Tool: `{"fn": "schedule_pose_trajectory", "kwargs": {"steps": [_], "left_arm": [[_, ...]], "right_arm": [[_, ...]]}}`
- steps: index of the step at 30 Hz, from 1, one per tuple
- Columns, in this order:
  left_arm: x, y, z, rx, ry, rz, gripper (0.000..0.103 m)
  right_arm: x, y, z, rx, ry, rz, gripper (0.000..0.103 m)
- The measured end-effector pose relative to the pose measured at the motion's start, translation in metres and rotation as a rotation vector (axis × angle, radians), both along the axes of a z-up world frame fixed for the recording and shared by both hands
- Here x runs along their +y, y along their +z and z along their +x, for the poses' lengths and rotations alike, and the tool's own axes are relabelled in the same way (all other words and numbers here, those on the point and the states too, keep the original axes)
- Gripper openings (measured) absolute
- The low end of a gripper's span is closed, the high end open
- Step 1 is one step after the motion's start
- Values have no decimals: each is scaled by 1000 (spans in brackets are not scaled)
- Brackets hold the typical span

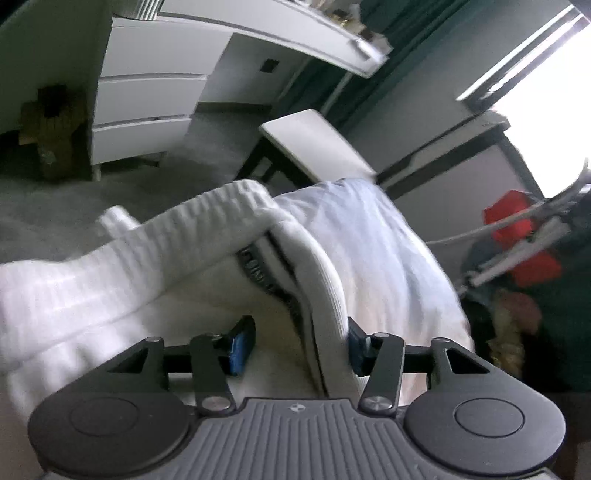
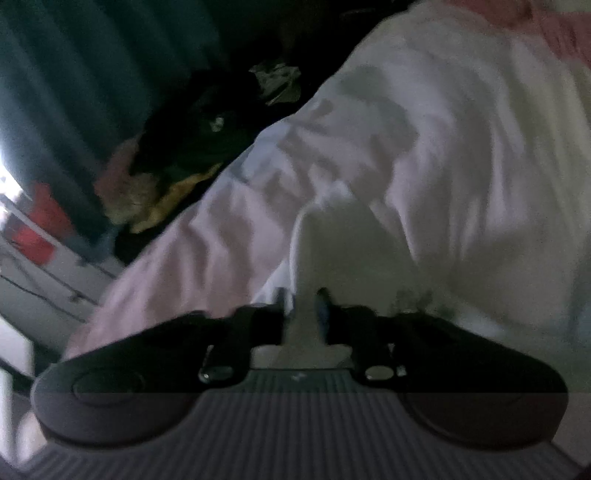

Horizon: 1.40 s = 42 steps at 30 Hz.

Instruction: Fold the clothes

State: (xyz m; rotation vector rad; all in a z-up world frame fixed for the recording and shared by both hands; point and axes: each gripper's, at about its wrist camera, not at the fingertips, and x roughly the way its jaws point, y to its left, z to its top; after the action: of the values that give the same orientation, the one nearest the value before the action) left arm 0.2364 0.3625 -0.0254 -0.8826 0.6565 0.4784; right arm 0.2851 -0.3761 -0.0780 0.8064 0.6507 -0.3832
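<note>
A white garment point(image 1: 362, 236) with a ribbed collar point(image 1: 207, 218) and a dark printed neck band hangs in front of my left gripper point(image 1: 301, 341). The jaws stand apart, with the ribbed collar edge running between the blue pads point(image 1: 242, 341); it lies against the right one. In the right wrist view the same white garment point(image 2: 406, 147) fills the frame, crumpled and dim. My right gripper point(image 2: 303, 299) is shut on a fold of its white fabric.
A white drawer unit point(image 1: 147, 92) and a white desk point(image 1: 280, 29) stand on grey carpet. A white stool point(image 1: 317, 144) stands behind the garment. Red cloth hangs on a drying rack point(image 1: 524, 236). A dark pile of mixed clothes point(image 2: 177, 158) lies left of the garment.
</note>
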Motion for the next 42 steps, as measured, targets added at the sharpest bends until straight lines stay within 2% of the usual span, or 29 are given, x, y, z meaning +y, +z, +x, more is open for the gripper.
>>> {"fn": "schedule_pose_trajectory", "kwargs": {"steps": [1, 5, 7, 9, 12, 14, 16, 20, 21, 23, 24, 26, 29, 30, 33, 36, 38, 42], "left_arm": [[0, 2, -17, -17, -7, -6, 62], [-3, 0, -82, -63, 3, -65, 64], [-7, -10, -107, -80, 5, -118, 68], [-13, -22, -129, -94, 7, -175, 68], [-19, -41, -138, -63, 15, -251, 65], [-20, -51, -137, -17, 24, -288, 64], [-20, -56, -133, 12, 30, -272, 63], [-12, -67, -124, -39, 48, -255, 61], [-9, -70, -121, -62, 57, -239, 58], [-4, -75, -115, -109, 75, -209, 44], [0, -77, -113, -130, 89, -197, 40], [8, -85, -111, -173, 127, -225, 29], [14, -93, -106, -208, 160, -246, 19], [12, -92, -97, -213, 160, -231, 18], [8, -85, -95, -229, 147, -170, 15], [5, -76, -98, -241, 129, -93, 13], [-2, -67, -103, -245, 120, -56, 12], [-10, -49, -125, -248, 120, -50, 9]], "right_arm": [[2, 2, -16, -32, 32, 44, 60], [17, -1, -76, -105, 89, 200, 60], [30, -16, -106, -114, 107, 339, 60], [42, -33, -136, -122, 124, 479, 60], [61, -52, -153, -74, 166, 592, 60], [72, -58, -147, -47, 192, 585, 60], [79, -63, -137, -22, 198, 561, 60], [67, -81, -122, -99, 117, 586, 58], [63, -85, -118, -119, 96, 592, 58], [57, -94, -110, -159, 54, 604, 57], [52, -98, -108, -184, 27, 622, 57], [42, -98, -100, -231, -18, 595, 56], [29, -93, -91, -281, -71, 526, 56], [25, -94, -89, -283, -88, 509, 52], [14, -93, -84, -280, -139, 452, 29], [6, -90, -83, -271, -160, 393, 19], [4, -83, -85, -269, -149, 366, 16], [-2, -70, -95, -262, -128, 347, 13]]}}
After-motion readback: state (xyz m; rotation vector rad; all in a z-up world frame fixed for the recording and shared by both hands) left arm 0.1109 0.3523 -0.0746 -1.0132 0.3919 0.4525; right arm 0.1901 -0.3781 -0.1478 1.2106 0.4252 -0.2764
